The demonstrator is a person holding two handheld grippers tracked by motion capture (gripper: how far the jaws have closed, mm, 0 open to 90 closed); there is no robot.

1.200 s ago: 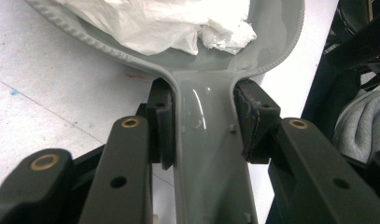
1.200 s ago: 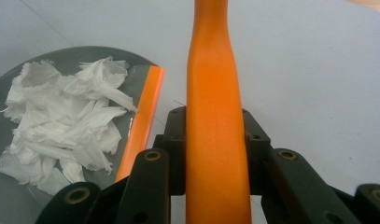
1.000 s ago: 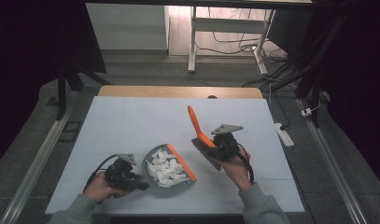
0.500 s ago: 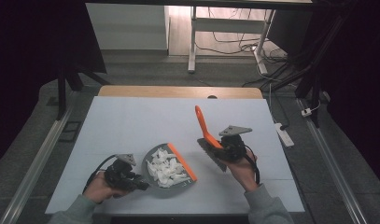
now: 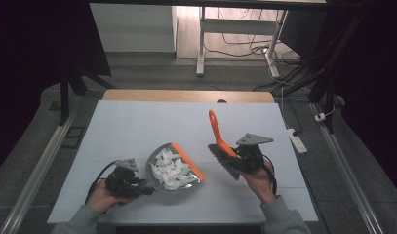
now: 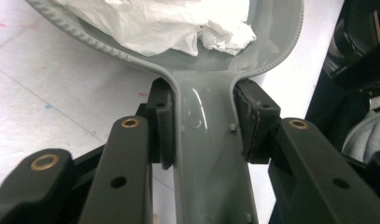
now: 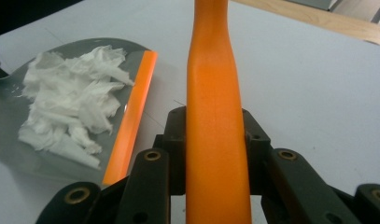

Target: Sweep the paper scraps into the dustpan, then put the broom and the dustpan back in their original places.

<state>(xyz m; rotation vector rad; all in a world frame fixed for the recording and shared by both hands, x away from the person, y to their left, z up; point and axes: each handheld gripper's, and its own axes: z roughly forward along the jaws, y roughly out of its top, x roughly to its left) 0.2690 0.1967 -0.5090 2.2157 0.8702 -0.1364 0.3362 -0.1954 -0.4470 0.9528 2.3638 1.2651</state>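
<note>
The left hand-held gripper [image 5: 130, 180] is clamped on the grey handle of a dustpan [image 5: 174, 168], its 2 pads [image 6: 162, 121] pressed against either side of the handle's neck, as the left gripper view shows. That grip likely keeps the pan flat and steady on the white worktop [image 5: 137, 126], near the front edge, so that its orange lip [image 5: 188, 161] lies low against the surface, facing the right side. A heap of crumpled white paper scraps [image 5: 170, 168] lies inside the pan, gathered toward the middle and back.

The right hand-held gripper [image 5: 245, 156] is closed around the orange handle of a brush [image 5: 220, 141], gripping it low near the head, with the handle rising up and away from the person. The dark brush head sits just beside the pan's lip, apart from it. Holding it low probably gives firmer control for short sweeping strokes. No loose scraps can be seen on the worktop around the pan, so the sweeping appears largely done.
</note>
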